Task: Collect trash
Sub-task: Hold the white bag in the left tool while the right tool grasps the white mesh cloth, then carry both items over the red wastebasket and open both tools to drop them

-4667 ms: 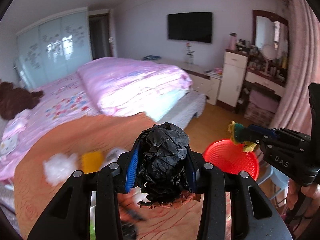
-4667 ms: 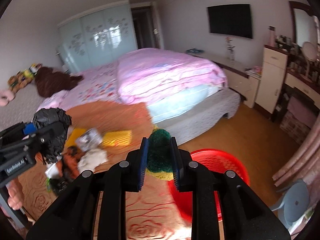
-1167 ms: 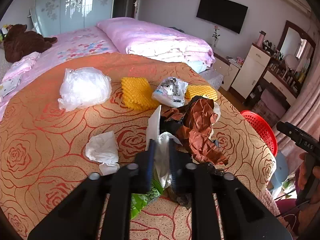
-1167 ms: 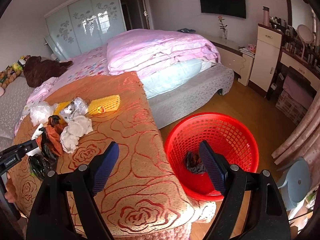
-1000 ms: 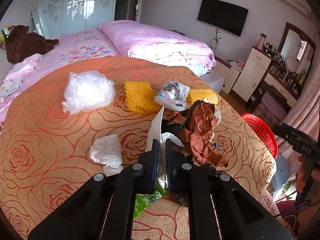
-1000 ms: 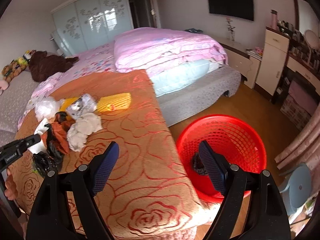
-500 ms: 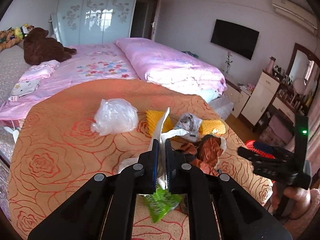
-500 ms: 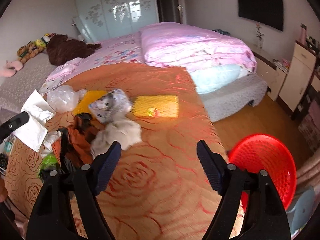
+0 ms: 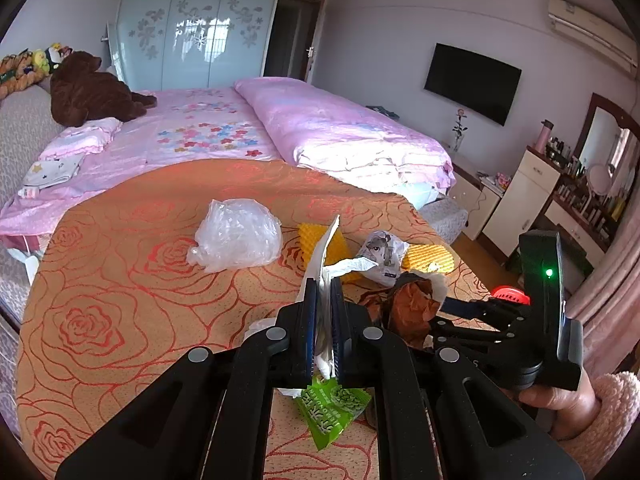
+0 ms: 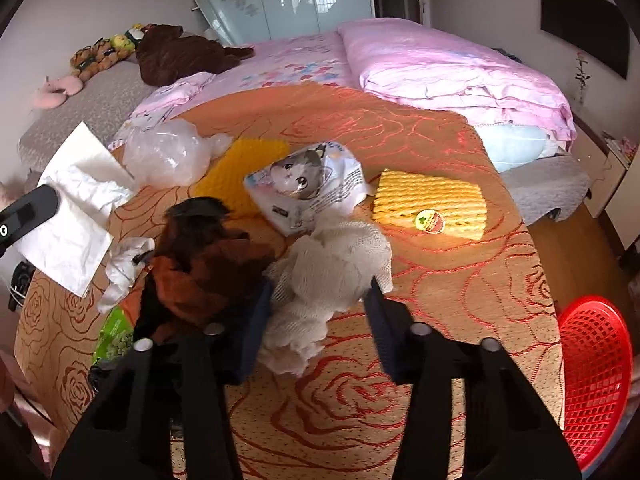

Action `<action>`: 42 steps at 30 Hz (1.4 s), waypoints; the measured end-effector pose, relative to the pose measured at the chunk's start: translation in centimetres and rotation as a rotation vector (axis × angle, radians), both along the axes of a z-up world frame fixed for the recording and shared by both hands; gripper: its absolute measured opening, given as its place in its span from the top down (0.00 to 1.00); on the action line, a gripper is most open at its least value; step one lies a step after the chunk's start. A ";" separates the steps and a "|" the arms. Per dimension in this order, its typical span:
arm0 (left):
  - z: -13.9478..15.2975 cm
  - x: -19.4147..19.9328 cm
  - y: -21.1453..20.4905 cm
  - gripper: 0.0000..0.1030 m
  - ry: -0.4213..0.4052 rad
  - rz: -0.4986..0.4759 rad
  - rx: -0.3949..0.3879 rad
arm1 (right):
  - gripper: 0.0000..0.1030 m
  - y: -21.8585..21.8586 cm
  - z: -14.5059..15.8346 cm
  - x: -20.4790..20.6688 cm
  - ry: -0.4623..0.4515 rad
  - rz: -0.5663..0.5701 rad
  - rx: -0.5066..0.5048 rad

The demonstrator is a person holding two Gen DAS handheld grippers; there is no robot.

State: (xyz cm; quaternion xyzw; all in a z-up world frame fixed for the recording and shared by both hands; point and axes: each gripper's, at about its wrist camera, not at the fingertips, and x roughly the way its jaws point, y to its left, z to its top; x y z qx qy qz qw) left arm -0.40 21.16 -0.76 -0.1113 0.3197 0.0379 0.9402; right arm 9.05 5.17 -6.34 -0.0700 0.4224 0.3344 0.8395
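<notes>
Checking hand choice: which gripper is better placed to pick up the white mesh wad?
Right. The right gripper straddles the white mesh wad, its jaws closing around it; the left gripper is shut on a white paper sheet.

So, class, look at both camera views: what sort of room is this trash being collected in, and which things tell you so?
A home bedroom, most likely. A bed with a pink quilt, a wardrobe with frosted sliding doors and a dressing table with a mirror all point to it.

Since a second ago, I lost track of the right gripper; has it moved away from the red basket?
Yes. The right gripper swung left from over the red basket, now at the frame's right edge, and is closing around the white mesh wad.
</notes>
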 end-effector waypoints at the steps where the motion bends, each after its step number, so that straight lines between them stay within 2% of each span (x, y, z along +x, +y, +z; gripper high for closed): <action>1: -0.1 0.0 0.0 0.94 0.000 0.000 0.001 | 0.63 -0.1 0.0 -0.1 -0.001 -0.001 0.005; 3: -0.1 0.0 0.0 0.94 0.001 0.001 0.002 | 0.68 -0.4 0.2 -0.2 -0.002 -0.003 0.012; 9: -0.1 0.0 -0.4 0.94 0.001 -0.014 0.013 | 0.73 -2.0 0.9 -0.8 -0.041 -0.036 0.010; 19: 0.8 0.2 -2.0 0.94 -0.019 -0.034 0.038 | 0.73 -6.2 2.6 -1.4 -0.077 -0.127 0.040; 23: 1.1 0.6 -3.2 0.94 -0.022 -0.062 0.056 | 0.74 -7.8 3.8 -1.9 -0.123 -0.156 0.042; 42: 2.9 3.0 -7.9 0.94 -0.037 -0.143 0.092 | 0.74 -12.5 7.8 -2.4 -0.200 -0.272 0.085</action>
